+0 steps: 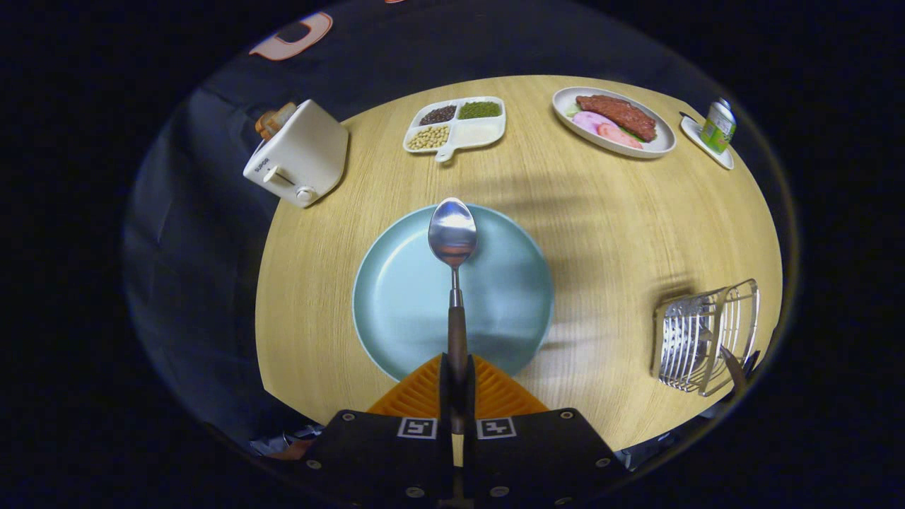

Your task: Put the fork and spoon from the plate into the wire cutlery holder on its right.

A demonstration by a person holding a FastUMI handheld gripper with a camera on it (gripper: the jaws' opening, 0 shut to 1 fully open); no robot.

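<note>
Wooden table [608,233]; jaws pinching spoon [453,283]: brown handle, shiny bowl over blue plate [396,297].

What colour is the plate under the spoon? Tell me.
Pale blue plate, clearest in the gripper view.

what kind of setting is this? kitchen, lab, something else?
Likely a staged dining table in a recording booth, not a real kitchen: a round wooden table against black cloth, set with a toaster, a plate of food and a wire cutlery holder. The tool holds a spoon over the plate.
</note>
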